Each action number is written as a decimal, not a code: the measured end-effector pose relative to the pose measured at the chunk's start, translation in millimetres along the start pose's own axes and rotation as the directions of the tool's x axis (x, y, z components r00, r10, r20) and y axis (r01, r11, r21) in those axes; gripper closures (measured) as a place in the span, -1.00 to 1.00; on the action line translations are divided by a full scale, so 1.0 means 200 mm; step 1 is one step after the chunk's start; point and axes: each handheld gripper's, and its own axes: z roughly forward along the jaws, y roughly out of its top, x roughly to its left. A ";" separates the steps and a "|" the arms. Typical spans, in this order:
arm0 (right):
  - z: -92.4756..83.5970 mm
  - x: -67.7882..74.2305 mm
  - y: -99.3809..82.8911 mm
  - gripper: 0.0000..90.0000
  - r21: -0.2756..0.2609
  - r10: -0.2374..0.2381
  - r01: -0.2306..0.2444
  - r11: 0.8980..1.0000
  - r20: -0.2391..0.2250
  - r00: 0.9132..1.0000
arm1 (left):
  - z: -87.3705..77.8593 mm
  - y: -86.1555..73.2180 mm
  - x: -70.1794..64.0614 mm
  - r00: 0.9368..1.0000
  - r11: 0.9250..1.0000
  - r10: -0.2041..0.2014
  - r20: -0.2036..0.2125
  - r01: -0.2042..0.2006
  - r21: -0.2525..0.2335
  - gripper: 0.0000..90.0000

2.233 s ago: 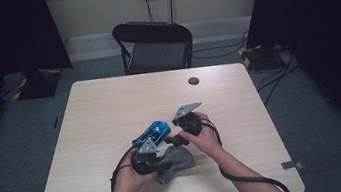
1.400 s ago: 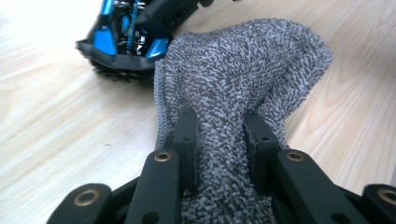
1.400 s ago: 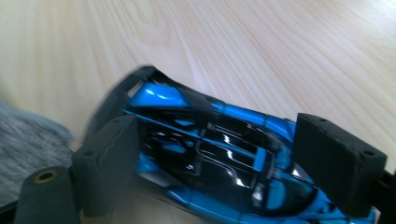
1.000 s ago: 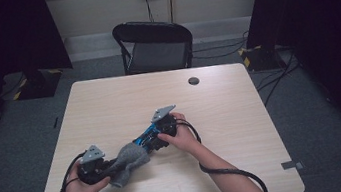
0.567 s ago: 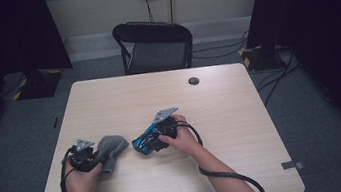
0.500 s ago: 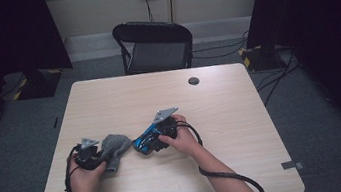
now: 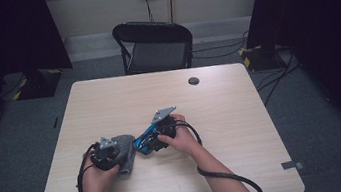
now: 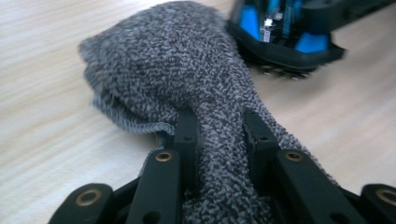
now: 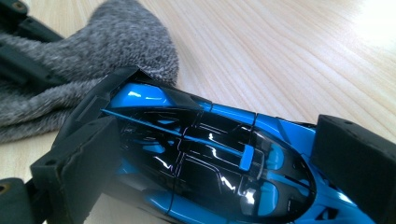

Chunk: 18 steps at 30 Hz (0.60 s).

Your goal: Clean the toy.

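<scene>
Left hand-held gripper (image 7: 115,151): closed on the grey sock (image 8: 187,84); in the left gripper view its two black jaws pinch a bunched fold of the knit fabric between them.
Right hand-held gripper (image 7: 147,142): clamped on the blue and black toy car (image 9: 205,158); in the right gripper view one jaw pad presses each side of the car's body.
Grey sock: lies on the desk (image 7: 242,116) near its front edge, left of centre in the high view, partly under the left hand-held gripper; its free end spreads out flat on the wood ahead of the jaws.
Toy car: just beside the sock and to its right in the high view; its nose reaches the sock's edge, and whether the two touch cannot be told. Whether its wheels rest on the wood cannot be told either.
Hands: the left hand (image 7: 97,179) and right hand (image 7: 182,137) come in from the bottom of the high view, close together.
Desk: pale wood, with a small dark round disc (image 7: 193,80) near its far edge, well apart from the work.
Behind the desk: a black folding chair (image 7: 154,45) stands at the far side.
</scene>
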 end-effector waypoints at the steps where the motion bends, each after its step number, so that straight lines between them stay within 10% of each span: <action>1: 0.00 0.00 0.00 -0.98 0.003 0.000 0.000 1.000 0.000 1.000 | -0.01 -0.01 -0.01 1.000 1.000 -0.003 0.020 0.003 0.000 0.59; 18: 0.00 0.00 0.00 -0.98 -0.003 0.001 -0.001 1.000 0.003 1.000 | -0.01 -0.02 -0.14 0.992 1.000 0.011 0.123 -0.013 0.012 0.60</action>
